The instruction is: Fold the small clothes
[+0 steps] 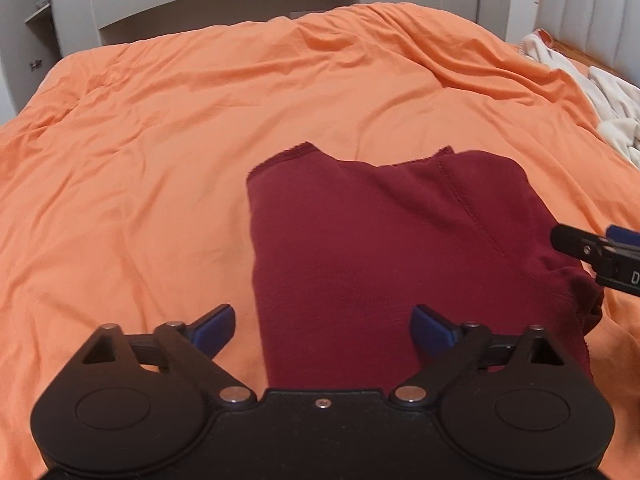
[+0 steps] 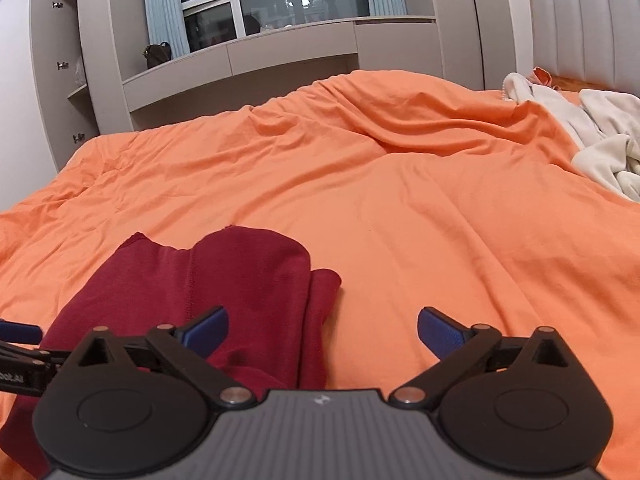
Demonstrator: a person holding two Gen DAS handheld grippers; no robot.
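On the orange duvet [image 1: 160, 160] lies the dark red garment [image 1: 360, 240], folded into a rough rectangle with a stitched seam running down its right part.

Left gripper [image 1: 322, 326]: jaws spread wide, nothing clamped. The garment's near edge passes between the blue pads [image 1: 432, 328]; the right-hand pad sits over the cloth, the left-hand pad over bare duvet beside the garment's left edge. Whether either pad touches the fabric cannot be told.

Right gripper [image 2: 323, 332]: jaws likewise wide apart, holding nothing. Its left-hand pad is over the garment's right side; the other is over bare duvet to the right of the garment [image 2: 192, 292].

Obscured: the garment's near edge is hidden behind both gripper bodies. In the left wrist view the right gripper is cut off at the frame edge beside the garment's right corner; only one finger tip shows. A pale blanket [image 2: 600, 148] lies bunched far right of the garment, partly out of frame.
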